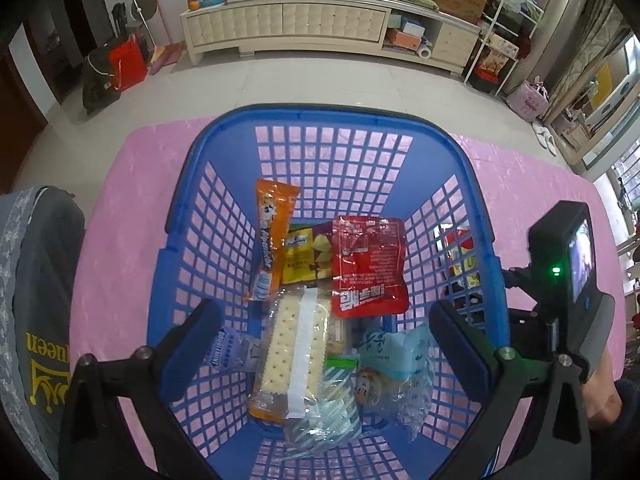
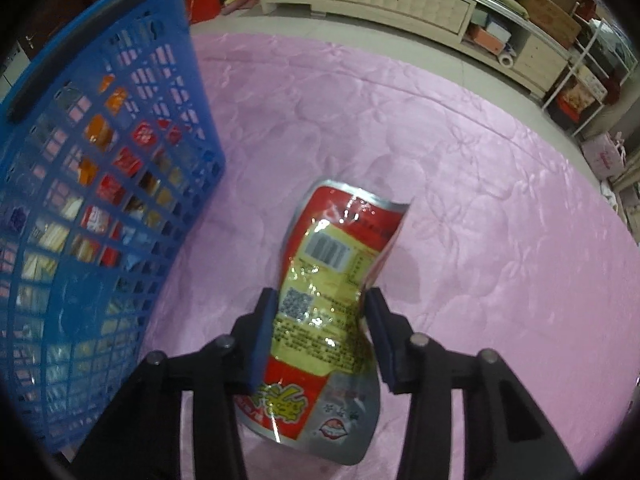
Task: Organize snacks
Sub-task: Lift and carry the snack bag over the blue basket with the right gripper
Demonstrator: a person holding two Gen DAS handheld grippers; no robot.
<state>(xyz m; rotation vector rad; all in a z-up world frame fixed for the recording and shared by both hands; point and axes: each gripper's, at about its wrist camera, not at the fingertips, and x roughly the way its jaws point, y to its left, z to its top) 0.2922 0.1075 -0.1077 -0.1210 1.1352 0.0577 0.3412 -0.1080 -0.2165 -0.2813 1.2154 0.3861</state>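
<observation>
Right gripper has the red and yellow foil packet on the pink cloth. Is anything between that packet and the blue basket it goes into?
Only the blue plastic lattice basket's own side wall, rising beside the red and yellow foil snack packet that the right gripper pinches. The pink cloth between them looks bare. The packet must go over the rim.

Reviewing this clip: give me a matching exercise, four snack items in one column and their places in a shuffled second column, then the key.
Items
1. orange stick packet
2. red square pouch
3. cracker pack
4. red and yellow pouch

Places
A. on the pink cloth outside the blue basket, between the right gripper fingers
B. basket floor, near side, between the open left gripper fingers in the left wrist view
C. propped against the basket's left wall
D. basket floor, toward the right wall

Pairs: 1-C, 2-D, 3-B, 4-A
</observation>
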